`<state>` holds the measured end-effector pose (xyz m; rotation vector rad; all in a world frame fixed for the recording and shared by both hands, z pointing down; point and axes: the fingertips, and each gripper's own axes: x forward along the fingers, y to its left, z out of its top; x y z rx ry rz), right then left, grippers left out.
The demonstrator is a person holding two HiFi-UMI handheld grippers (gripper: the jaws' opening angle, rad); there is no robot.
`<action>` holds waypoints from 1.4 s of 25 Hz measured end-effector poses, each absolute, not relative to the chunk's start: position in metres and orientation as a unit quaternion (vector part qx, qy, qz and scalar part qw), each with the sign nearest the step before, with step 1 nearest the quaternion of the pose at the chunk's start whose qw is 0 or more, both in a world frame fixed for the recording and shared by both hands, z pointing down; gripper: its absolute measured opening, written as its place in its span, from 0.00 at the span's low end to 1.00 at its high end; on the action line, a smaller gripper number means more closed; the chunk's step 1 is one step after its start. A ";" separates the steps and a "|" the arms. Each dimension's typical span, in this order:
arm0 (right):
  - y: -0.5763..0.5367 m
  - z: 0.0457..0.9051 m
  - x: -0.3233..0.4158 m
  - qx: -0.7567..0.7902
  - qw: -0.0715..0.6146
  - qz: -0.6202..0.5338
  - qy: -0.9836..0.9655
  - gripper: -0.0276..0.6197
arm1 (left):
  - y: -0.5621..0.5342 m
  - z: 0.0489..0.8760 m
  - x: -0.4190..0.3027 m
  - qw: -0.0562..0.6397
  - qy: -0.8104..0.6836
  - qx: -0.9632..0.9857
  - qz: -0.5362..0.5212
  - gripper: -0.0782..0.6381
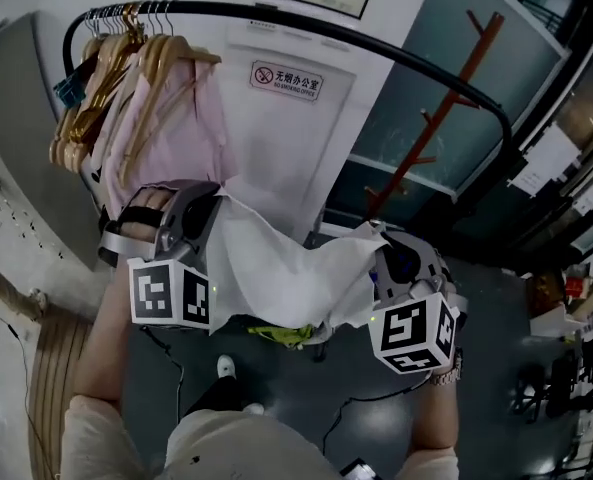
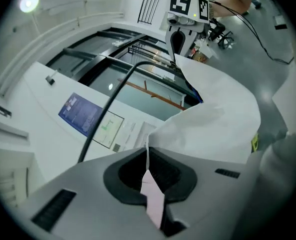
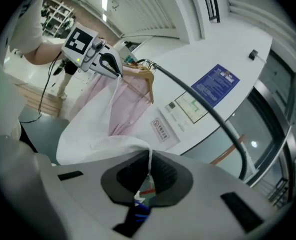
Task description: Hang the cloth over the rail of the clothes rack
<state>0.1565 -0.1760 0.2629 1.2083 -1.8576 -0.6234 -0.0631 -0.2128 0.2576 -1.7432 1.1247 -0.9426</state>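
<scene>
Wooden hangers (image 1: 101, 73) bunched upper left, pink garment (image 1: 176, 133) hanging from them. Red-and-white sign (image 1: 287, 78) on white door (image 1: 276, 168). Orange coat stand (image 1: 431, 128) to its right.

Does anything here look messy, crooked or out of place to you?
Nothing damaged or spilled. The white cloth sags between the left gripper and right gripper, each shut on an edge, not yet over the rail. The wooden hangers are bunched crookedly at the rail's end, and a yellow-green thing lies on the floor; I can't tell what.
</scene>
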 end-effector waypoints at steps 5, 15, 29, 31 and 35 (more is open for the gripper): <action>-0.205 0.152 0.146 0.491 0.405 -0.328 -0.698 0.07 | -0.233 0.144 -0.064 0.522 0.457 -0.620 -0.367 0.13; -0.276 -0.004 0.130 0.551 0.392 -0.429 -0.599 0.07 | -0.292 -0.019 -0.079 0.641 0.483 -0.486 -0.346 0.13; -0.363 -0.130 0.207 0.621 0.391 -0.431 -0.525 0.07 | -0.376 -0.133 -0.132 0.619 0.557 -0.422 -0.358 0.13; -0.375 -0.147 0.216 0.630 0.394 -0.439 -0.506 0.07 | -0.390 -0.148 -0.139 0.614 0.572 -0.407 -0.361 0.13; -0.410 -0.161 0.225 0.633 0.399 -0.443 -0.494 0.07 | -0.436 -0.158 -0.138 0.612 0.585 -0.360 -0.392 0.13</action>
